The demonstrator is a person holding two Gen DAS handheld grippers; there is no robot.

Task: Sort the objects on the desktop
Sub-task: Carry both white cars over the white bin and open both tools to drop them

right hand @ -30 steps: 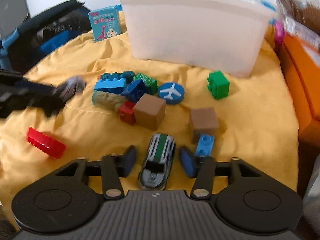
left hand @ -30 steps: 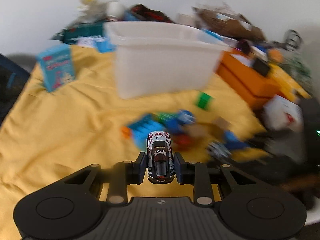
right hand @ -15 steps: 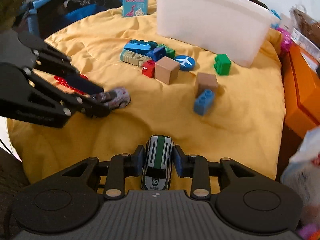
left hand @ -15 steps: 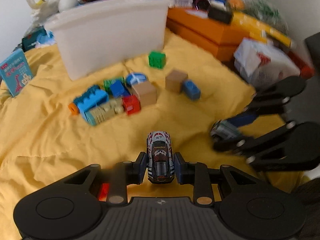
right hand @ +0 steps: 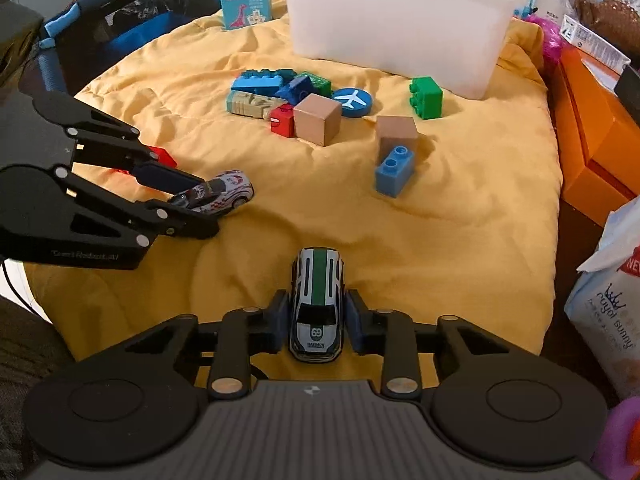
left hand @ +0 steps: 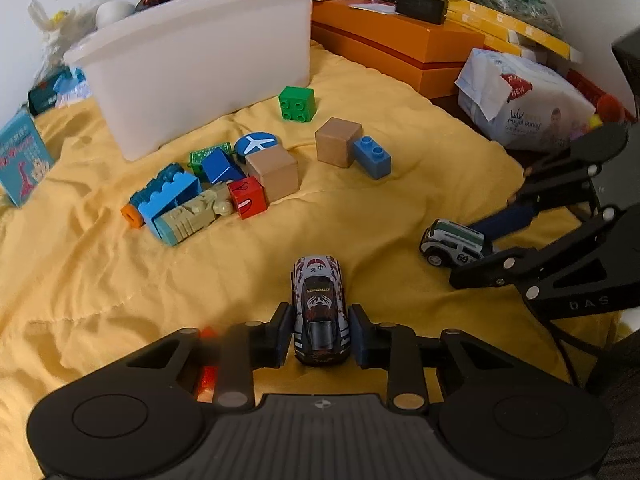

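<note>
My left gripper point(left hand: 319, 330) is shut on a red, white and black toy car point(left hand: 319, 304), low over the yellow cloth point(left hand: 80, 280) near its front edge. My right gripper point(right hand: 317, 316) is shut on a white car with a green stripe point(right hand: 317, 300). Each wrist view shows the other gripper: the right gripper point(left hand: 472, 252) with its car point(left hand: 452, 240), the left gripper point(right hand: 200, 206) with its car point(right hand: 224, 192). Behind them lies a pile of toy bricks point(left hand: 192, 196) with two wooden cubes point(right hand: 318, 118). The white bin point(right hand: 400, 20) stands at the back.
A green brick point(left hand: 297, 104) and a blue brick point(left hand: 372, 156) lie apart from the pile. A red piece point(right hand: 160, 156) sits under the left gripper. Orange boxes point(left hand: 400, 48) and a tissue pack point(left hand: 520, 108) border the right. A blue card box point(right hand: 246, 0) stands at the back left.
The right gripper, open around the green-striped car a second ago, has shut on it. Both grippers have drawn back from the brick pile to the cloth's front edge with their cars.
</note>
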